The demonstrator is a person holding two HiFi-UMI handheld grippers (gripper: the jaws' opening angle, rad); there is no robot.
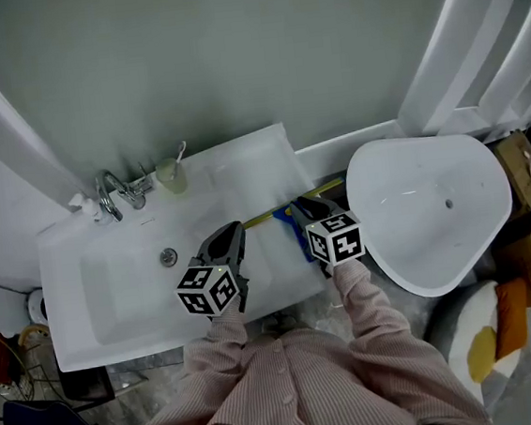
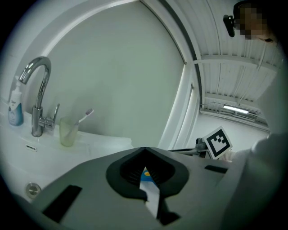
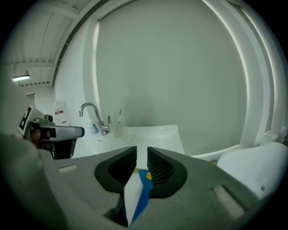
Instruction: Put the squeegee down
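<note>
The squeegee, blue with a thin yellow handle, lies across the right end of the white sink counter, toward the toilet. My right gripper hovers just above it, slightly open, with a narrow gap and nothing between its fingertips. My left gripper hangs over the counter to its left, shut with nothing in it, the fingertips touching. A blue and white piece shows in the hollow behind each gripper's jaws; I cannot tell what it is.
A chrome faucet and a cup with a toothbrush stand at the back of the sink. The basin is to the left and the toilet to the right. Cardboard boxes are at the far right.
</note>
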